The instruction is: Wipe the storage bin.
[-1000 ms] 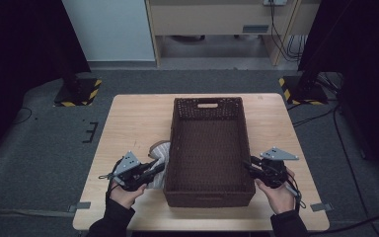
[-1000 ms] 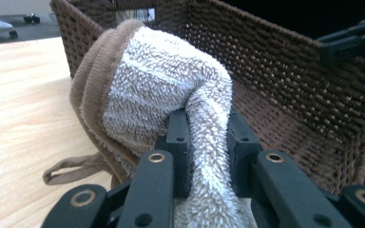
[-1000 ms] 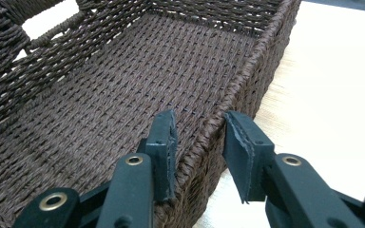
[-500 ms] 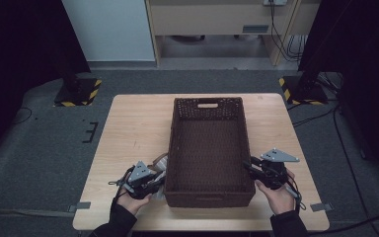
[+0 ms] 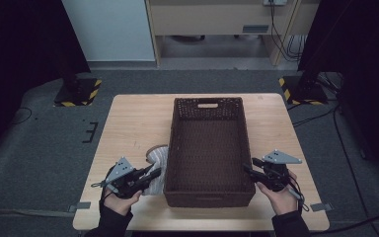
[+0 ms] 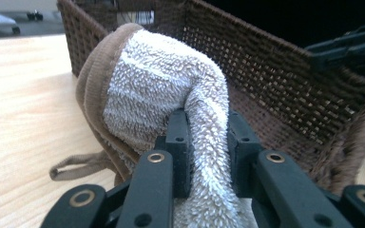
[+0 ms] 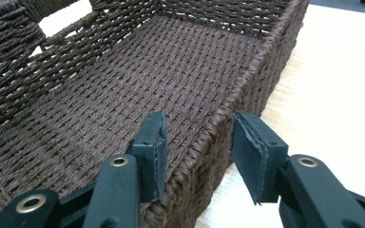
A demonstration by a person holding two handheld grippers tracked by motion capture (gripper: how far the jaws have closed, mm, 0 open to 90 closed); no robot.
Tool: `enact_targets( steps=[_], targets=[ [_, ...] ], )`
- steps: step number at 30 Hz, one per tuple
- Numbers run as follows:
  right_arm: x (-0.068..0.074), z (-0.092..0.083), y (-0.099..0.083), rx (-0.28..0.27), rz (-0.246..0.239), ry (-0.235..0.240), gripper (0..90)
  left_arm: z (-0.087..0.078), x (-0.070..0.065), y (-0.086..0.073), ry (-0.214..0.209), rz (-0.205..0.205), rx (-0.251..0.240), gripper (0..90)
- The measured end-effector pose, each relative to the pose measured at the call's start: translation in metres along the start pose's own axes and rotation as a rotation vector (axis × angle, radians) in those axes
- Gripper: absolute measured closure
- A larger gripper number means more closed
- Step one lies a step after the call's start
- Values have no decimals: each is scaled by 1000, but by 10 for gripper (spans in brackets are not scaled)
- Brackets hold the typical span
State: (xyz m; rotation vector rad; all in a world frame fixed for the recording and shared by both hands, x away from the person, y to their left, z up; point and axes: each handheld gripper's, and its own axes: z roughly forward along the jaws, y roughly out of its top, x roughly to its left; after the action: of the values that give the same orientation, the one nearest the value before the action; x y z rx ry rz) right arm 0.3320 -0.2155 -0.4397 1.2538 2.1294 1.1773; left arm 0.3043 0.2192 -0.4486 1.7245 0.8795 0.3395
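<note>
moved: left gripper [image 5: 153, 174] lifted the towel [image 6: 166, 99] a bit since before
left gripper: clamped on towel, touching basket [image 5: 208, 196]
right gripper [image 7: 197, 156]: jaws just opening, straddling basket wall

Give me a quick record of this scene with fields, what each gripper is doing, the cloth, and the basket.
left gripper: shut on the fluffy cloth, just left of the basket
right gripper: jaws astride the basket's right wall, pads apart from it; they have just been opening
fluffy cloth: white terry with brown trim, bunched, outside the basket
basket: dark brown wicker, nothing lying inside
table: light wood
</note>
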Motion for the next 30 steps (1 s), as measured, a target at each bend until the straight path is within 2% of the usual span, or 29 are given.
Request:
enact_targets(
  steps=[6,8,23,27,30],
  targets=[
    [1,-5,-1,3,9,27,635,4,-5,-9,-3,24,43,738],
    [2,-5,-2,11,-7,26,629,4,-5,-13,-5,25,58,738],
    [3,-4,-5,10,0,21,617,20,-9,-44,6,47,205,738],
    [3,-4,-5,10,-2,22,617,20,-7,-45,7,34,215,738],
    [3,-4,-5,10,1,22,617,14,-7,-41,14,11,171,739]
  ],
)
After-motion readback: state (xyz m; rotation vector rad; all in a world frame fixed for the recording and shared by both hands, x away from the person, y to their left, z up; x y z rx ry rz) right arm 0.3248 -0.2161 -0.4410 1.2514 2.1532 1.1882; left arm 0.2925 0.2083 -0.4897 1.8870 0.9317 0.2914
